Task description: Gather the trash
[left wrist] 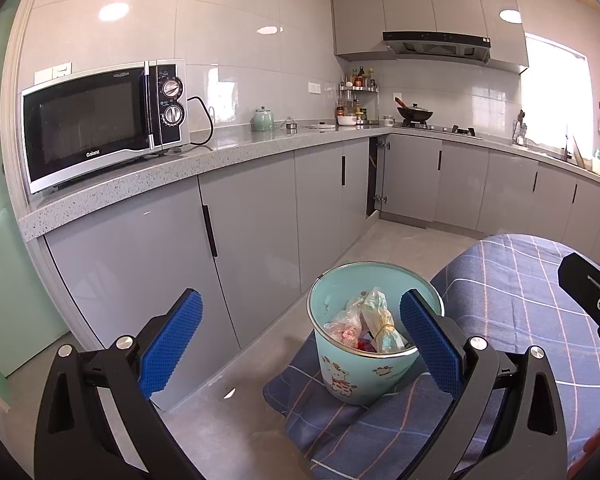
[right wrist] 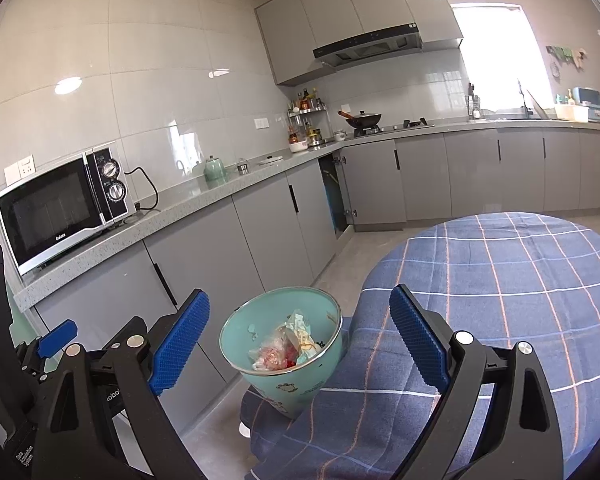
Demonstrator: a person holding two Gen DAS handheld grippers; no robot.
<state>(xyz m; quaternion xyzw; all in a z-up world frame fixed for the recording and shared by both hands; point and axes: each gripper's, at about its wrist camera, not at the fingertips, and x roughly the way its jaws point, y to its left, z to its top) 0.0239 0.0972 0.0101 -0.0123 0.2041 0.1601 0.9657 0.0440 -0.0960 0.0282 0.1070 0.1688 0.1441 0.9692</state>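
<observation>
Grey kitchen cabinets run along two walls under a speckled worktop point(left wrist: 228, 152), with a microwave point(left wrist: 100, 120) at its near end and a wok point(left wrist: 414, 113) on the hob in the far corner. Below me I see a round table point(right wrist: 520, 280) under a blue checked cloth, its hem falling to the floor. My left hand-held gripper point(left wrist: 300, 340) has its blue pads spread wide and holds nothing. My right hand-held gripper point(right wrist: 300, 340) is equally wide and empty. Between the fingers in both views stands a teal bin point(left wrist: 352, 376) with cartoon prints, sitting at the foot of the table against the draped cloth. It appears tilted in the right wrist view. Inside it lies the trash point(left wrist: 370, 328): crumpled clear plastic bags, something red and a pale wrapper tied with a rubber band.
</observation>
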